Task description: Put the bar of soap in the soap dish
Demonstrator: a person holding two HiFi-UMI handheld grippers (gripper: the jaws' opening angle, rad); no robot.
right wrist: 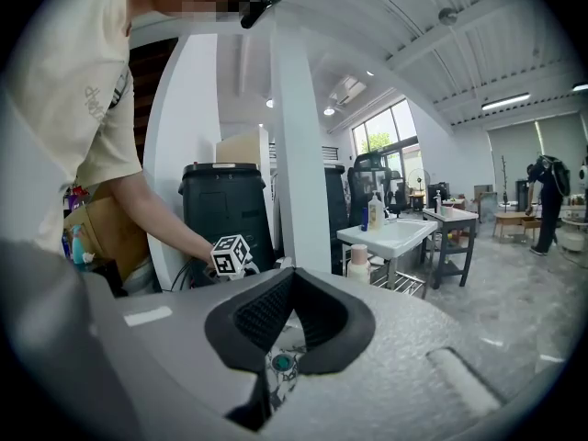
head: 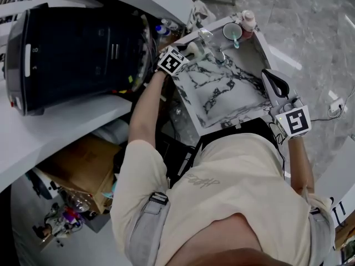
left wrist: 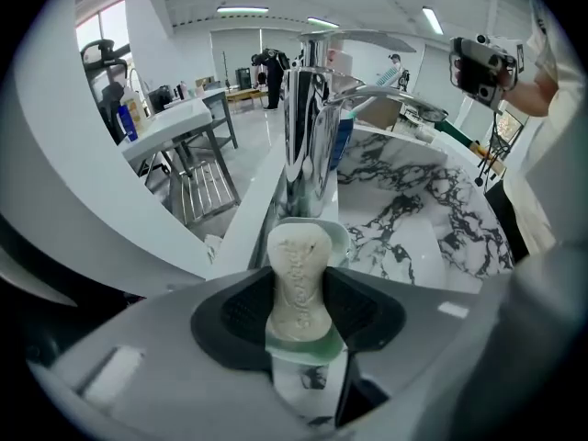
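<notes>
The left tool point(left wrist: 297, 303) was clenched on the bar of soap point(left wrist: 297, 278), its dark pads pressed to the bar's two broad faces, so the pale bar stood on edge in the lower middle of the left gripper view. The soap sat directly over the pale green soap dish point(left wrist: 337, 238), whose rim showed behind and beneath it; whether the bar touched the dish could not be told. Just beyond the dish rose the chrome faucet point(left wrist: 309, 127), with the marble sink point(left wrist: 418, 223) spreading to the right of it.

In the head view, the left tool point(head: 191, 51) was at the sink's point(head: 219, 90) upper left corner, near the faucet. The right tool point(head: 270, 77) was well apart from it, at the sink's right edge.

In the right gripper view, the right tool point(right wrist: 292, 279) was closed with nothing in it, its pad tips meeting. The sink drain point(right wrist: 282, 363) showed through the gap beneath them.
</notes>
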